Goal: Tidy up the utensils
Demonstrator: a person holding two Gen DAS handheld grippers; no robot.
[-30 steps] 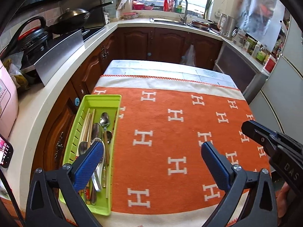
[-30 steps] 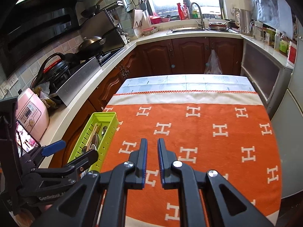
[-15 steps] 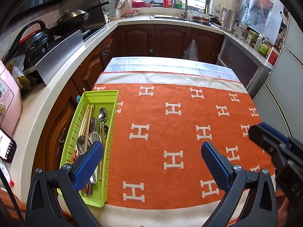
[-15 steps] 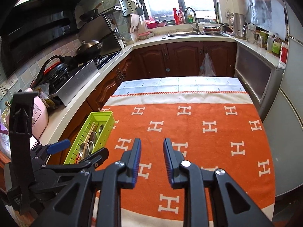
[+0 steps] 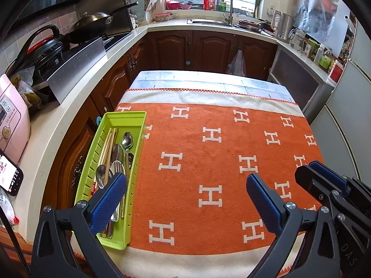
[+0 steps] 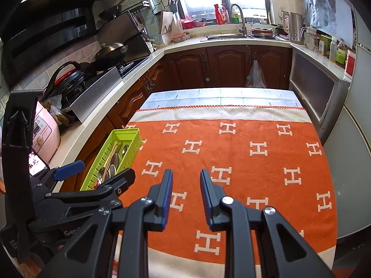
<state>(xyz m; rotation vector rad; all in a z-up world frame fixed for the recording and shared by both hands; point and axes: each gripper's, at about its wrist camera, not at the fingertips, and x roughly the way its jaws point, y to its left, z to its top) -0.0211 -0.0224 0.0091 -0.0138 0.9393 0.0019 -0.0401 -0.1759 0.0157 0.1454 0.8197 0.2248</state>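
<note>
A kitchen counter point(image 5: 58, 125) runs along the left of the worktop point(image 5: 208, 83), carrying a pink rice cooker point(image 5: 11, 120), a phone point(image 5: 9, 173) with its screen lit and, further back, a dark wok point(image 5: 92, 20) on the stove. A sink with a tap point(image 6: 238, 18) sits under the window, and a plastic bag point(image 6: 255, 74) hangs from a cabinet door beyond the worktop's far end. An orange blanket point(image 5: 220, 162) patterned with white H shapes covers most of the worktop. Nothing lies on the cloth between the two grippers. The green tray point(image 5: 136, 120) rests along the blanket's left edge, long and narrow with slotted walls. In it lie steel spoons point(image 5: 127, 140), a fork and pale chopsticks point(image 5: 107, 143), piled lengthwise. The left gripper point(image 5: 185, 192) hangs over the near end of the tray, jaws spread wide and empty. The right gripper point(image 6: 186, 183) hovers over the blanket, its jaws having just opened to a narrow gap with nothing between them.
</note>
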